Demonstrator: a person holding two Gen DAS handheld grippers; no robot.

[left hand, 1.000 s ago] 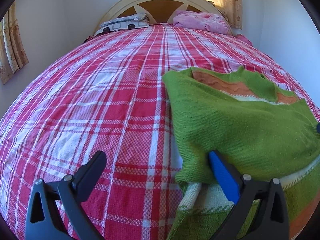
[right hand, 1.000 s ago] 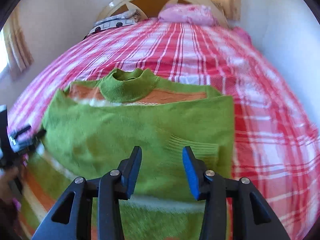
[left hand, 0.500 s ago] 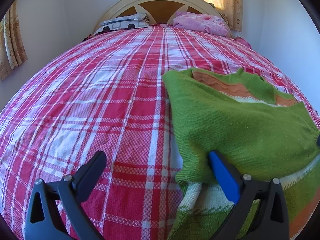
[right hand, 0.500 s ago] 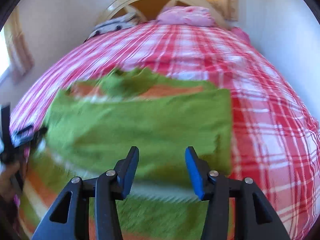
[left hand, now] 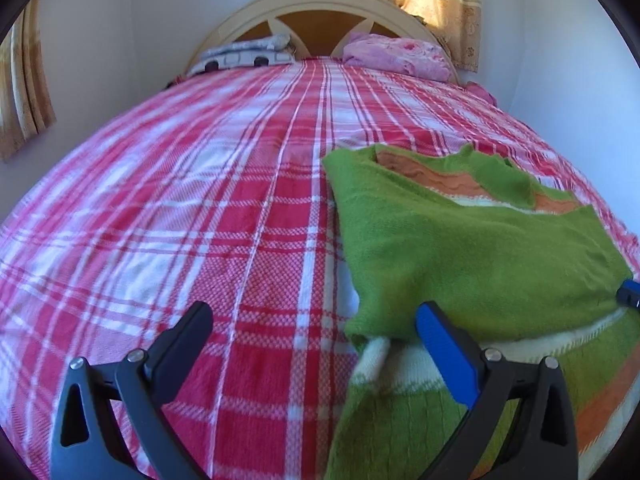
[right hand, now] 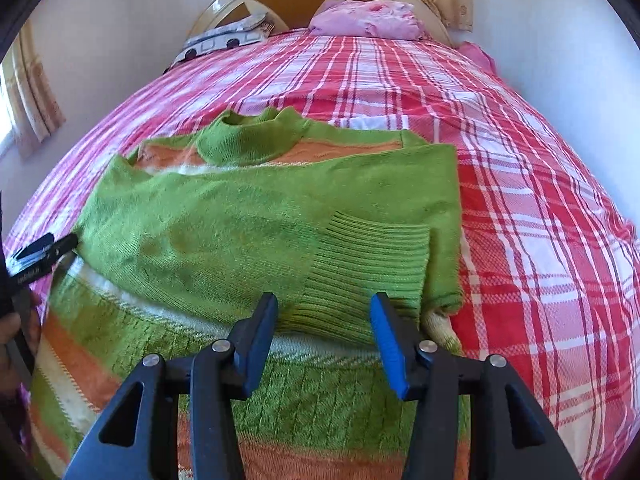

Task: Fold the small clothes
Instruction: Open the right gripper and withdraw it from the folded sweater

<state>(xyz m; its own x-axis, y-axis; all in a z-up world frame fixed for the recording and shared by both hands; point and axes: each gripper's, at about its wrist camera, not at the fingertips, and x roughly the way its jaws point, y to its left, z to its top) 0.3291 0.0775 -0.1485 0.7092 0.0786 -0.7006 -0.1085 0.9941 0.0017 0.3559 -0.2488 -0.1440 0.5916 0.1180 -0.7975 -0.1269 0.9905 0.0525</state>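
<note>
A small green knit sweater [right hand: 248, 232] with orange and white stripes lies on the bed, its sleeves folded across the chest; the ribbed cuff [right hand: 368, 264] lies on top. It also shows in the left wrist view [left hand: 472, 256]. My right gripper [right hand: 324, 332] is open and empty, low over the sweater just short of the cuff. My left gripper [left hand: 316, 340] is open and empty at the sweater's left edge, its blue finger [left hand: 444, 352] over the knit. The left gripper also shows at the left edge of the right wrist view [right hand: 40, 256].
The bed has a red and white plaid cover [left hand: 180, 208]. A pink pillow [left hand: 396, 56] and a grey patterned pillow [left hand: 240, 54] lie at the arched headboard [left hand: 320, 4]. White walls stand close on both sides, with curtains [left hand: 24, 92] at the left.
My right gripper has moved closer to the sweater and lower, so the ribbed cuff now lies just beyond its fingers. My left gripper has barely moved.
</note>
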